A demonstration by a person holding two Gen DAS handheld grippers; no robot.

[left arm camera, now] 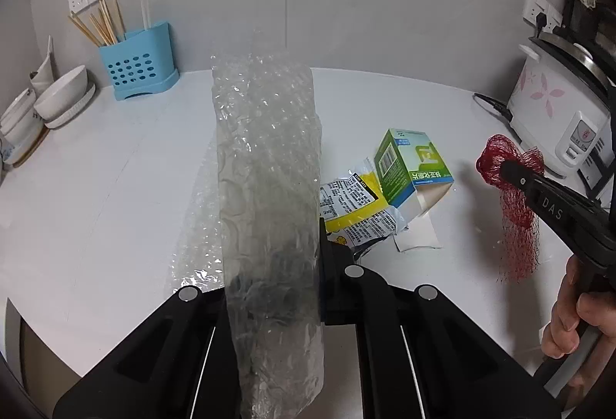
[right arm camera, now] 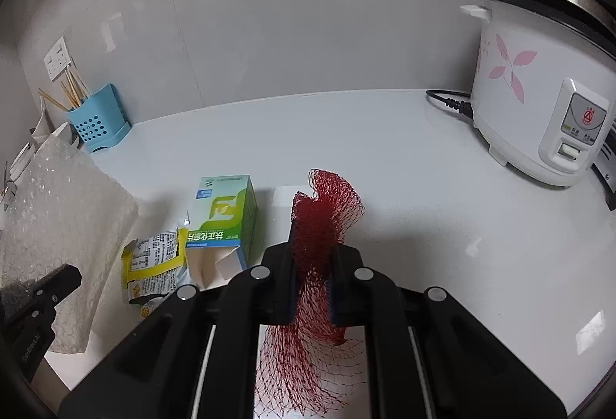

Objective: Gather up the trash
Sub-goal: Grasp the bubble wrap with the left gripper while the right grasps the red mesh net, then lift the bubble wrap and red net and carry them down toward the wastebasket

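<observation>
Left wrist view: both claws hold trash above the white table (left arm camera: pixel 115 188).
Far left, a blue holder (left arm camera: pixel 136 67) of chopsticks stands by the wall. The left claw (left arm camera: pixel 269 257) is clamped on a sheet of bubble wrap (left arm camera: pixel 269 169), lifted upright. Between the claws, a torn yellow wrapper (left arm camera: pixel 358 207) and an open green box (left arm camera: pixel 412 165) lie touching on the table. The right claw (right arm camera: pixel 312 257) pinches a red net (right arm camera: pixel 323 211) that hangs off the table, near a rice cooker (right arm camera: pixel 539 92).

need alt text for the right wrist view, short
The right gripper is shut on a red plastic mesh net above a white counter. Left of it lie a green cardboard box and a torn yellow wrapper; a white rice cooker stands right.
</observation>
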